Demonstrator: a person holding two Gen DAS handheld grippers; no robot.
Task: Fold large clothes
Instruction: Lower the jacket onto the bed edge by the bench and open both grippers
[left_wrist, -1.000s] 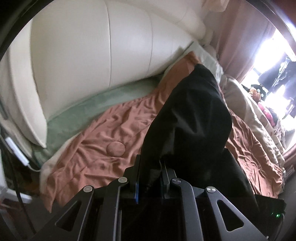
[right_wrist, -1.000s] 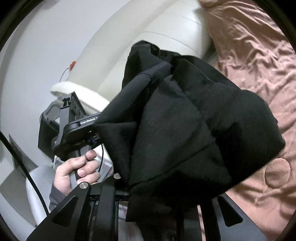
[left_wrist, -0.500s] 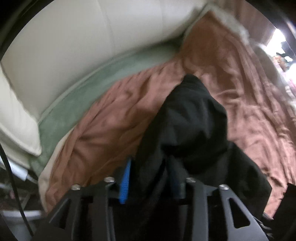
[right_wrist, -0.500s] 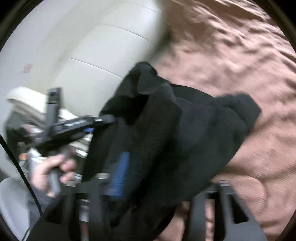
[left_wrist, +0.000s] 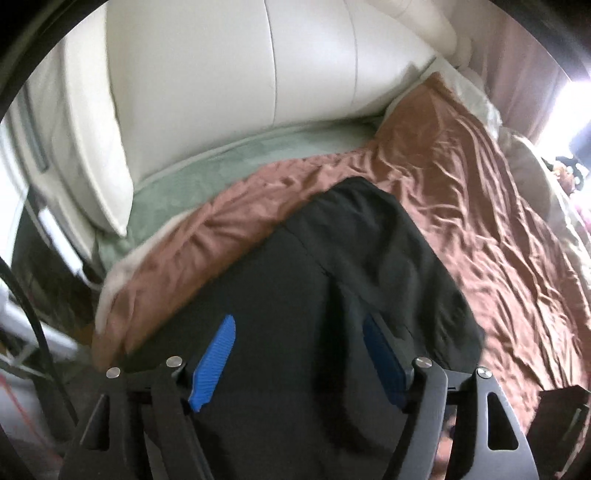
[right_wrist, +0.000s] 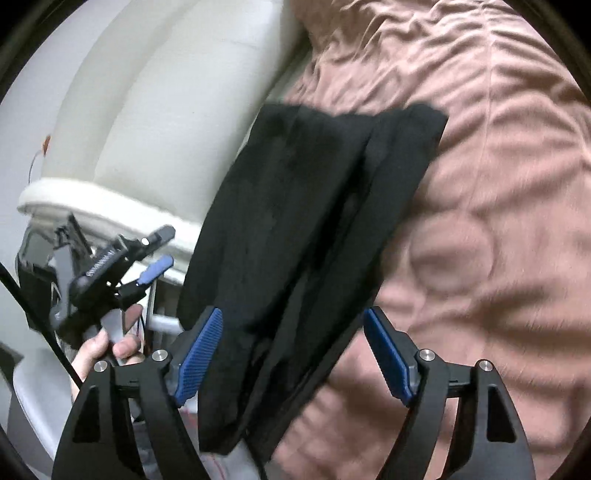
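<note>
A folded black garment (left_wrist: 351, 258) lies on the brown bedspread (left_wrist: 480, 192) near the bed's side edge. My left gripper (left_wrist: 299, 332) hovers over its near end; the jaws are opening, and cloth lies between the blue pads (left_wrist: 218, 354) without being pressed. In the right wrist view the same garment (right_wrist: 314, 221) stretches away from my right gripper (right_wrist: 291, 317). Its jaws are opening too, wide apart, with the cloth's near end loose between them. My left gripper (right_wrist: 167, 247) shows at the left of that view, held by a hand (right_wrist: 107, 347).
A cream padded headboard (left_wrist: 277, 74) stands behind the bed, with a green blanket (left_wrist: 240, 162) at its foot. Pale pillows (left_wrist: 476, 92) and a pink curtain (left_wrist: 524, 66) are at the far right by a bright window. A black cable (left_wrist: 33, 317) hangs at the left.
Both grippers have sunk toward the bed and their jaws have opened. The black garment, held up before, has been let go and now lies flatter on the bedspread.
</note>
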